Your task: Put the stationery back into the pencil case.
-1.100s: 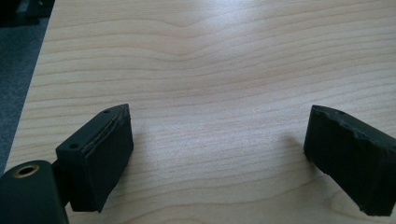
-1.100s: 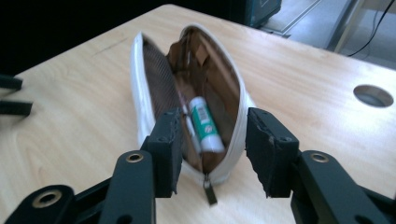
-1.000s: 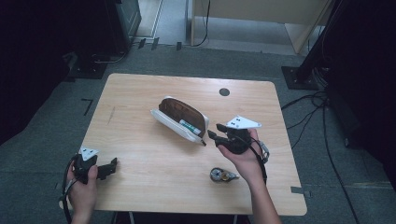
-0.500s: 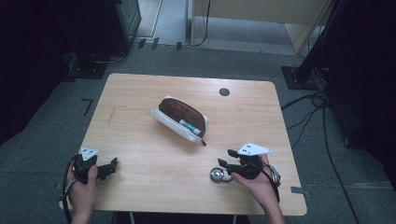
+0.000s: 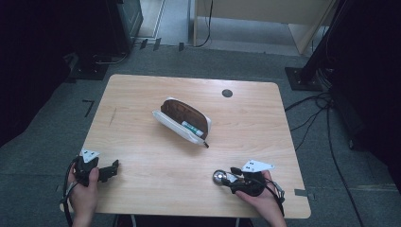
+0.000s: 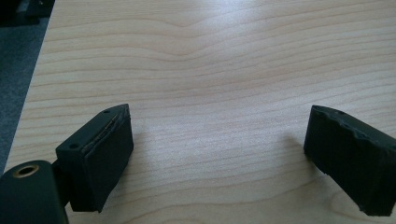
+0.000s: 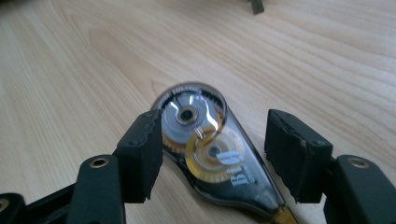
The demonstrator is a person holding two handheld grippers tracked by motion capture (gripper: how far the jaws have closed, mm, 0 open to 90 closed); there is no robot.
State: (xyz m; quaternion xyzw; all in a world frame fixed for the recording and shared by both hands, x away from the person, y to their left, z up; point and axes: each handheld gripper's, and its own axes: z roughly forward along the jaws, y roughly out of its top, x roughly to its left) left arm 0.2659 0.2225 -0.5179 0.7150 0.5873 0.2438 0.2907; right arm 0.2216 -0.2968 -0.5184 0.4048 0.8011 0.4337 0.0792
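Correction tape (image 7: 212,154) flat on table (image 5: 156,94), between parted right claw (image 7: 212,156) jaws.

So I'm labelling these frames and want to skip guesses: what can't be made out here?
- Case, high view: contents too small; only a green item shows.
- Tape roller, right gripper view: its tip is cut off by the bottom edge; the print on it is partly readable.
- Right gripper: whether the left finger touches the roller is unclear.
- Dark disc, high view: too small to identify.
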